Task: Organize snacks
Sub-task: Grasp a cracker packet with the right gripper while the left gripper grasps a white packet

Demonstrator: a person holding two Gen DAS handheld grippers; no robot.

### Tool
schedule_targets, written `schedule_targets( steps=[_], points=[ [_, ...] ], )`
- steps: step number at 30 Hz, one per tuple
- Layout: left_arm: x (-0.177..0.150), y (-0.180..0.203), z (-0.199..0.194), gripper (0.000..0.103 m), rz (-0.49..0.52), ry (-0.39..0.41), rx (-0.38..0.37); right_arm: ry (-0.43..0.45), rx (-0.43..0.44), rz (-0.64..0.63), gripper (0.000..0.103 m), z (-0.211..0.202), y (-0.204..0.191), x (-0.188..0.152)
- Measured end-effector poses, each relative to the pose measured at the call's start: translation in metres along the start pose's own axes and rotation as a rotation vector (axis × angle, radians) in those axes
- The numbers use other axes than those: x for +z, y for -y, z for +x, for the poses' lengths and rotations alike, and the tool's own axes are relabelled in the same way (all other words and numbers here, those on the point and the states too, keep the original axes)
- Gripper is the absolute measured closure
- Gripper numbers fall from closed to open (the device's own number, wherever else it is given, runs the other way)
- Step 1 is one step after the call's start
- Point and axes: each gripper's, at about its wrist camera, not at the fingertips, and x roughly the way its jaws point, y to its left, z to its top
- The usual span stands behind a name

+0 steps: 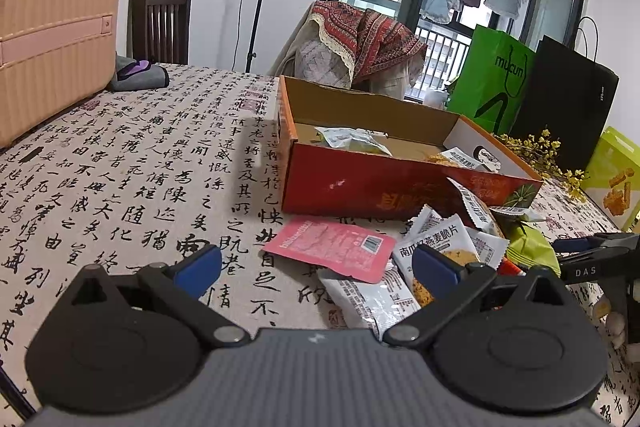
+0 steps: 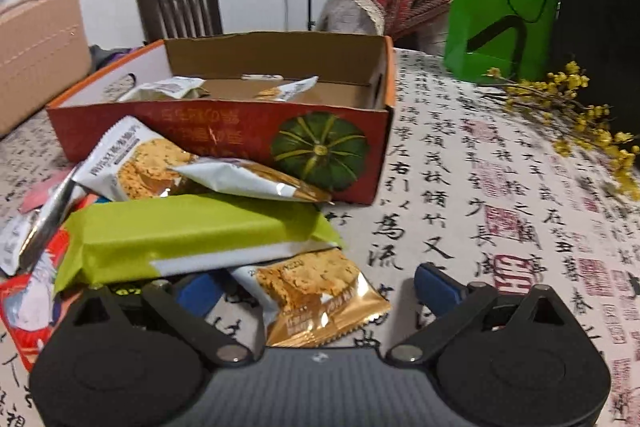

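Observation:
An open red cardboard box (image 1: 360,183) with a pumpkin picture (image 2: 320,151) stands on the table and holds a few snack packets (image 1: 352,141). A heap of loose packets lies in front of it: a pink pouch (image 1: 332,247), white oat-crisp packets (image 1: 440,247), a long green bar (image 2: 192,235) and a gold cracker packet (image 2: 320,299). My left gripper (image 1: 316,271) is open and empty, above the pink pouch and a white packet. My right gripper (image 2: 316,287) is open, its fingers either side of the gold cracker packet; it also shows at the left wrist view's right edge (image 1: 592,255).
A pink suitcase (image 1: 48,39) stands at the table's left. A wooden chair (image 1: 160,23) and a cloth-draped chair (image 1: 360,47) are behind. A green bag (image 2: 504,7), a black bag (image 1: 568,99), yellow flowers (image 2: 580,115) and a yellow-green box (image 1: 616,175) are at right.

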Motion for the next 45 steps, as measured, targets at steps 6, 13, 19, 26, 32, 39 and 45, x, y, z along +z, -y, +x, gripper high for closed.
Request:
schedule_targets(
  steps=[6,13,19,26,32,39,45],
  points=[
    [-0.001,0.002,0.002,0.0,0.002,-0.01,-0.003,0.042,0.031,-0.013,0.044,-0.014,-0.006,-0.006],
    [-0.003,0.003,0.0,0.0,0.002,-0.011,-0.006,0.053,-0.024,0.032,0.05,-0.032,-0.009,-0.019],
    [-0.003,0.004,-0.001,0.0,0.003,-0.015,-0.007,0.13,-0.158,0.033,0.051,-0.062,-0.017,-0.033],
    [-0.006,0.008,-0.003,0.0,0.011,-0.02,-0.016,0.253,-0.223,0.097,0.051,-0.101,-0.007,-0.037],
    [-0.006,0.01,-0.003,0.0,0.019,-0.026,-0.015,0.301,-0.231,0.127,0.051,-0.118,-0.005,-0.039],
    [-0.006,0.019,0.006,0.0,0.04,-0.061,-0.017,0.314,-0.218,0.168,0.051,-0.116,-0.006,-0.044],
    [-0.006,0.03,0.023,0.0,0.072,-0.122,0.011,0.309,-0.193,0.193,0.051,-0.113,-0.005,-0.053]
  ],
)
